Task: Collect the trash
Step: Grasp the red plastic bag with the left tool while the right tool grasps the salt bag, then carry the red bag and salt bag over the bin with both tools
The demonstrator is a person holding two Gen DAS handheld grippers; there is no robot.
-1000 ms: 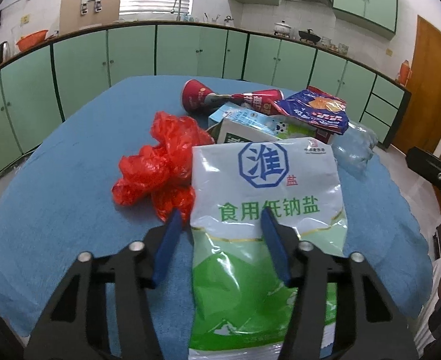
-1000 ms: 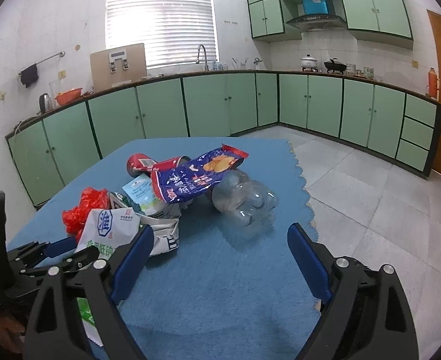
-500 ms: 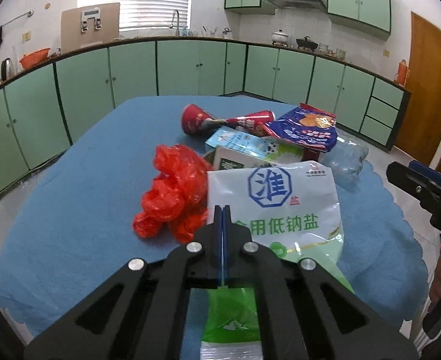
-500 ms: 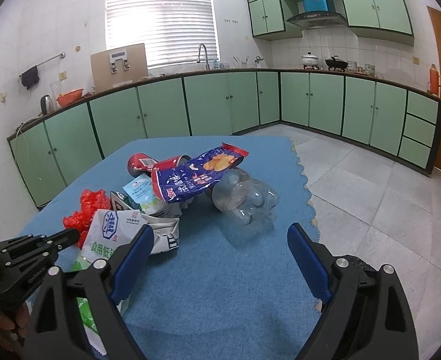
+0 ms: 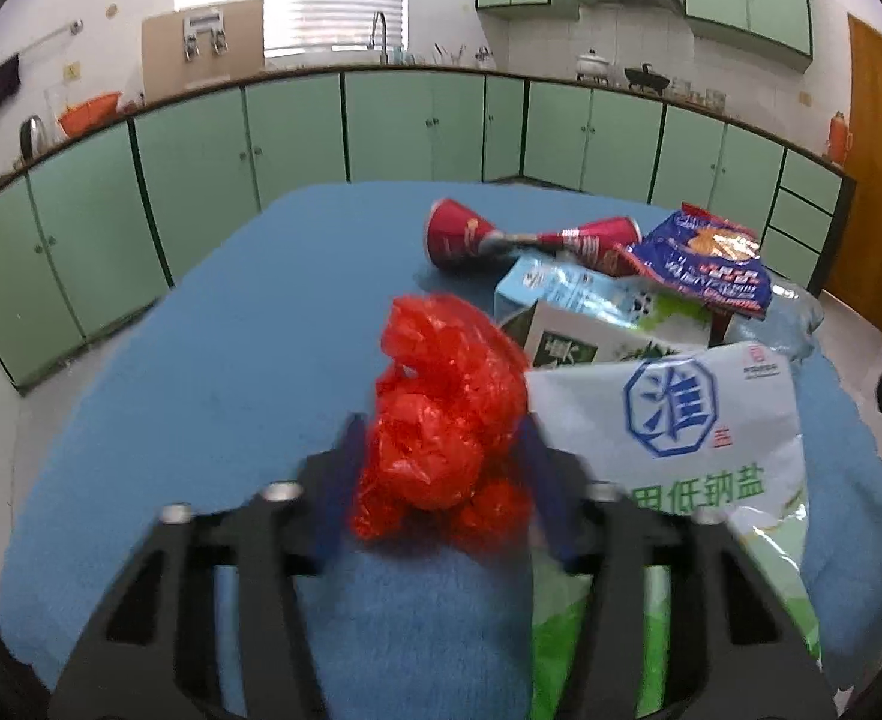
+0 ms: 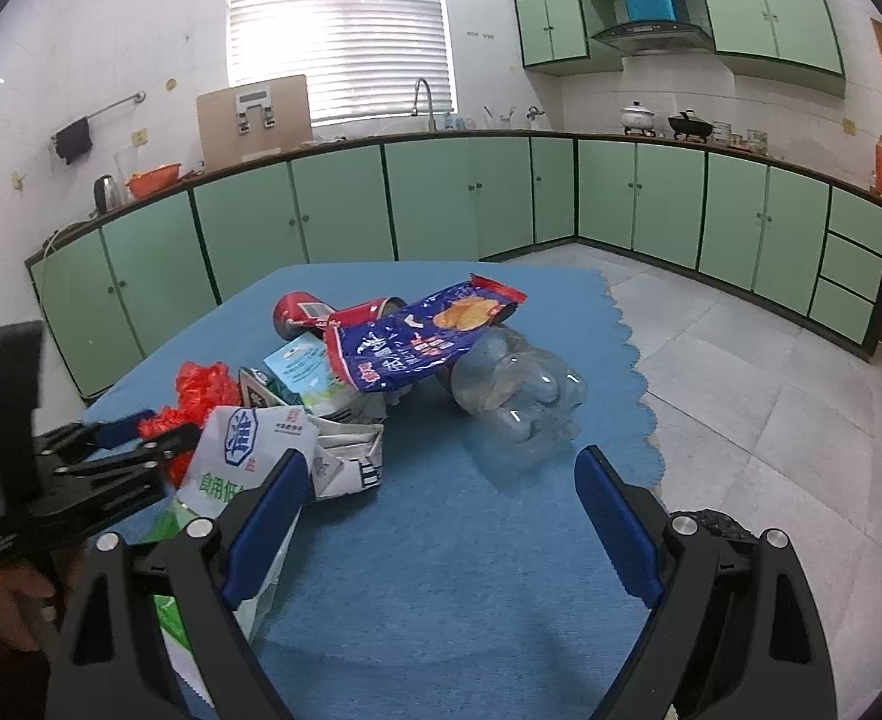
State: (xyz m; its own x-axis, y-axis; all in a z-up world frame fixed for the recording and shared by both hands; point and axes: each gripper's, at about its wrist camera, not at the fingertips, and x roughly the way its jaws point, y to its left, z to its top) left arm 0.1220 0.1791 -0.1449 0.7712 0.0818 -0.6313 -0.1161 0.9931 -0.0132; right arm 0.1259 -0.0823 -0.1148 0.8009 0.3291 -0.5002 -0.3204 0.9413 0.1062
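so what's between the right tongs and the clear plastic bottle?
Only bare blue tablecloth, seen in the right wrist view. The right tongs stand open and empty, and the clear plastic bottle lies on its side just beyond them.

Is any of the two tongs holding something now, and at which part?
The right tongs stand wide open and hold nothing. The left tongs are opening, with the red plastic bag between their fingers at its lower part; a firm hold cannot be told.
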